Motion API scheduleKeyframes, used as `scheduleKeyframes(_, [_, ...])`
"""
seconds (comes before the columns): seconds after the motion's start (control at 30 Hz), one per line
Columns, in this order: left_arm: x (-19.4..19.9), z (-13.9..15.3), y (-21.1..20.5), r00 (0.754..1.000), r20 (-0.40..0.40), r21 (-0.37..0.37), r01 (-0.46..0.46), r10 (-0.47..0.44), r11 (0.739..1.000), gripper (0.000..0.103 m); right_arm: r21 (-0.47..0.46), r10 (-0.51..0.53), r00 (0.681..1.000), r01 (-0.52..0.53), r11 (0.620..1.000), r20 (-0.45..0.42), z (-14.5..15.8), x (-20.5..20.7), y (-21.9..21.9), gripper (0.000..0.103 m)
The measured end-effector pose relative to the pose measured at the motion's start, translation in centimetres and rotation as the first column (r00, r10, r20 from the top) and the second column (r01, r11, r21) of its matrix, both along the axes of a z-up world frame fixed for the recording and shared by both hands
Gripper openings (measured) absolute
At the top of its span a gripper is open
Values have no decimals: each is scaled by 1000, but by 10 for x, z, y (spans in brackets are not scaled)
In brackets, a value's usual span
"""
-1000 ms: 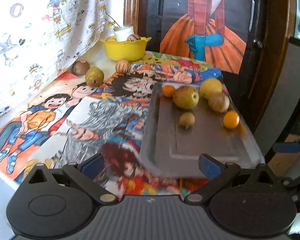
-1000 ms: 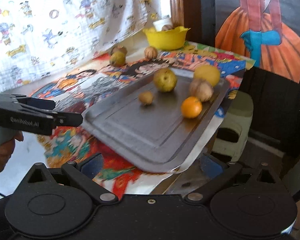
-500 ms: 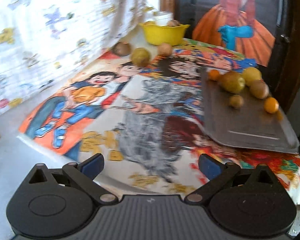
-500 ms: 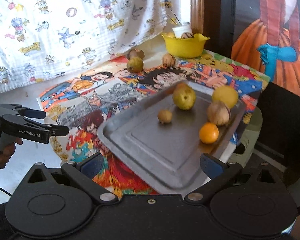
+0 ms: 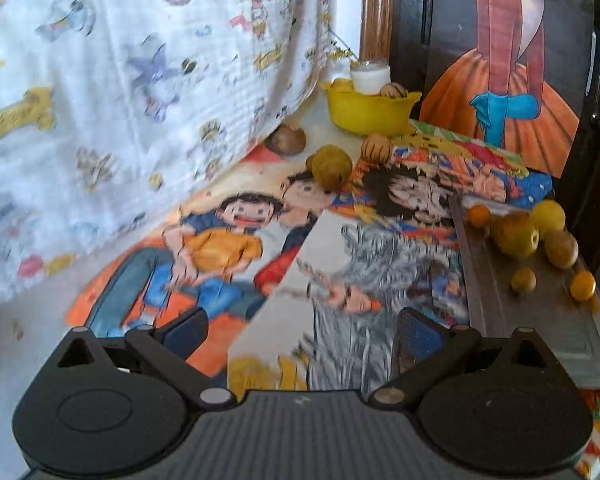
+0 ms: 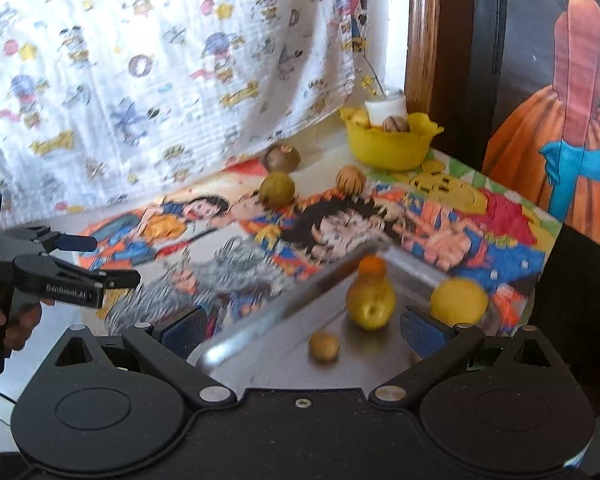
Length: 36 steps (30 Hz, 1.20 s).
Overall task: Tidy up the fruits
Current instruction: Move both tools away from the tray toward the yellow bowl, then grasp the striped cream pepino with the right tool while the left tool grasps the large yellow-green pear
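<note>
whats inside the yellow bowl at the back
The yellow bowl holds one brownish ridged fruit against the far rim and a yellow fruit at its left edge. A white jar stands behind it. The bowl's wall hides anything lower down.

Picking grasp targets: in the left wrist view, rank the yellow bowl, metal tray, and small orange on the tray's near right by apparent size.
1. metal tray
2. yellow bowl, though it sits farther back
3. small orange
</note>
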State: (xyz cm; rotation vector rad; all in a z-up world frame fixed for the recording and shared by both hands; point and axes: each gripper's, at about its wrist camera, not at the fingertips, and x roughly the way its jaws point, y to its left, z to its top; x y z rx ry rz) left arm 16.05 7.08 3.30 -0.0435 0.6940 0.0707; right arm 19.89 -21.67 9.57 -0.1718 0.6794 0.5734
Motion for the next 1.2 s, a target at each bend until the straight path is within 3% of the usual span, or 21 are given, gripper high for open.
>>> scheduleKeyframes(0.17, [32, 9, -2, 999, 50, 10, 12, -12, 1000, 103, -20, 25, 1000, -24, 999, 19, 27, 44, 13, 102])
scheduleKeyframes(0.3, [66, 14, -6, 996, 94, -2, 2, -2, 1000, 103, 20, 21, 1000, -22, 1000, 20, 49, 92, 30, 102])
scheduleKeyframes(0.43, [106, 10, -6, 992, 127, -26, -13, 17, 1000, 103, 43, 2, 1000, -2, 999, 20, 51, 148, 50, 102])
scheduleKeyframes(0.77, [193, -25, 0, 988, 151, -88, -26, 39, 996, 103, 79, -36, 994, 44, 996, -103, -22, 285, 94, 101])
scheduleKeyframes(1.0, [235, -51, 6, 990, 84, -152, -101, 115, 983, 102, 126, -44, 979, 70, 989, -200, -74, 336, 118, 90])
scheduleKeyframes(1.2, [249, -59, 8, 988, 89, -163, -110, 125, 981, 99, 116, -61, 976, 87, 989, -208, -101, 356, 135, 80])
